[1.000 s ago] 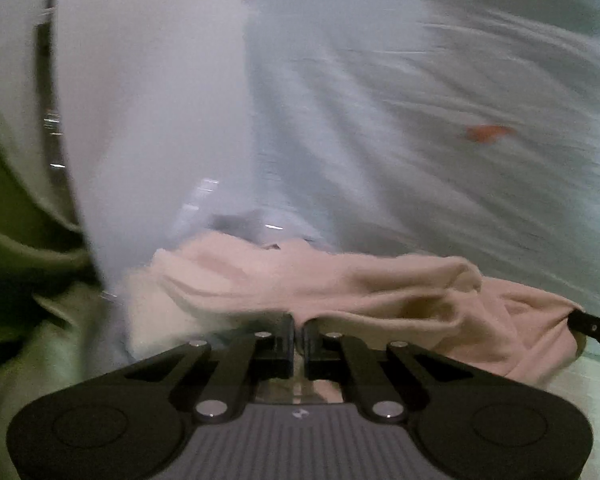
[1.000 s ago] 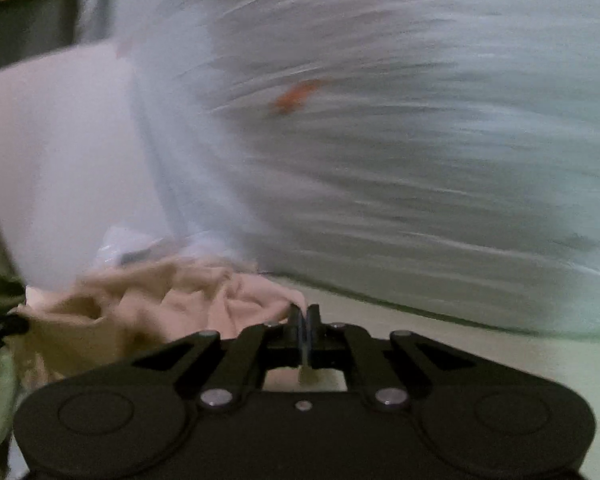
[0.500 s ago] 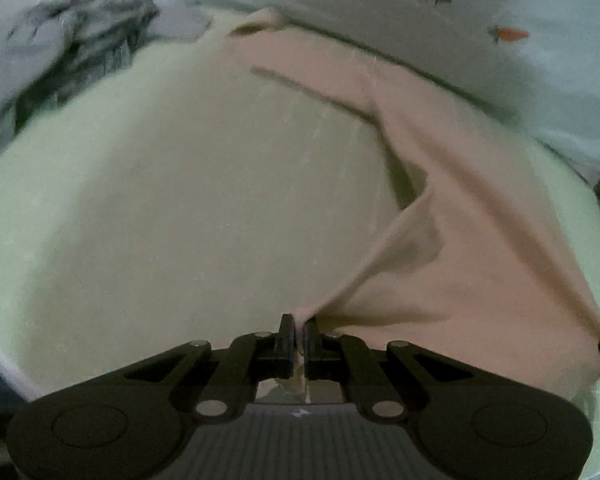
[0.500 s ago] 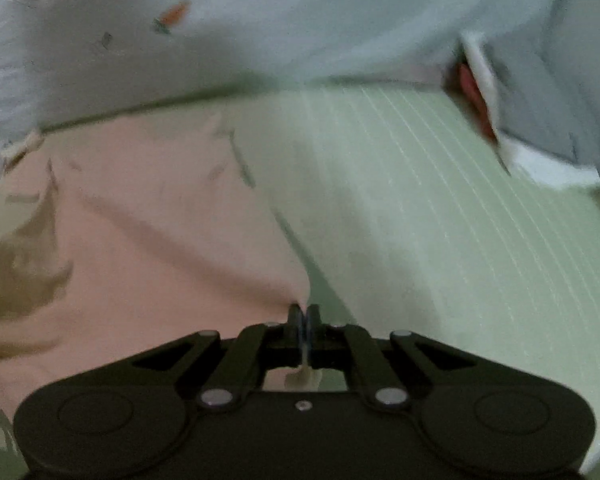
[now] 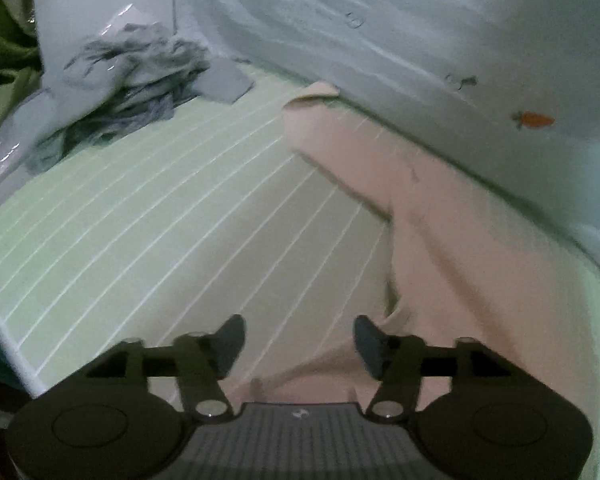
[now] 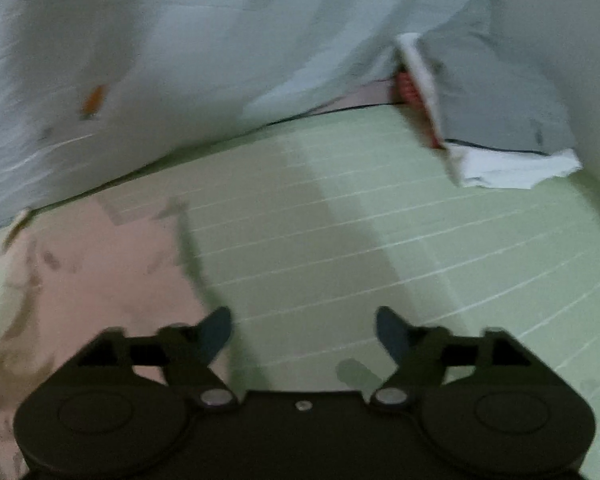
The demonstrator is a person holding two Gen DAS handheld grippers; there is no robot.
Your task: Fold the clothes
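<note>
Work surface is a pale green bed sheet with thin white stripes (image 5: 148,208), dim light, both views a bit smeared. Nearest in the left wrist view: left gripper (image 5: 296,340), jaws opening, fingers spread with nothing pinched; a pale pink soft knit garment (image 5: 452,240) lies flat on the sheet just under and beside its right-hand finger, a loose edge trailing back under the gripper body. Right gripper (image 6: 302,330), jaws also opening, fingers wide apart over bare sheet; the garment's side edge (image 6: 100,272) sits just beside its left-hand finger, not between the pads. So the garment is spread out between the two grippers and free of both. Further out, its long sleeve (image 5: 340,148) runs toward the far edge of the bed, cuff end slightly curled. Beyond that: a light blue-grey quilt with small carrot prints (image 5: 440,40) bunched along the back, a crumpled grey streaked cloth heap (image 5: 132,76) at far left, and a white-and-grey folded item (image 6: 500,140) at far right. Handling call: light, limp, stretchy fabric that won't hold shape and probably drags on the sheet. Best holds look like the cuff or the shoulder seam for the sleeve fold, then the hem corners, pinching both layers.
</note>
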